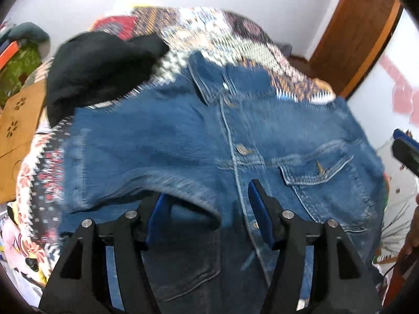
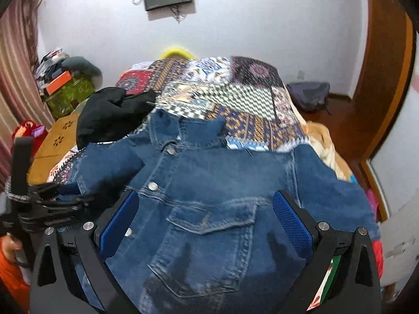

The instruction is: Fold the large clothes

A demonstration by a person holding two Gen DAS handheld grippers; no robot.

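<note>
A blue denim jacket (image 1: 183, 141) lies front up on a patterned bedspread (image 1: 235, 34), collar at the far end, buttons down the middle. Its left sleeve is folded across the front. My left gripper (image 1: 207, 198) is open just above the jacket's lower front, by the button placket. In the right wrist view the jacket (image 2: 209, 183) fills the foreground. My right gripper (image 2: 207, 204) is open wide above the chest pocket (image 2: 209, 222), holding nothing. The left gripper shows at the left edge of that view (image 2: 52, 204).
A black garment (image 1: 99, 70) lies crumpled on the bed beyond the jacket's left shoulder; it also shows in the right wrist view (image 2: 112, 112). A wooden headboard panel (image 1: 18, 120) stands at the left. A wooden door frame (image 2: 385, 78) is at the right.
</note>
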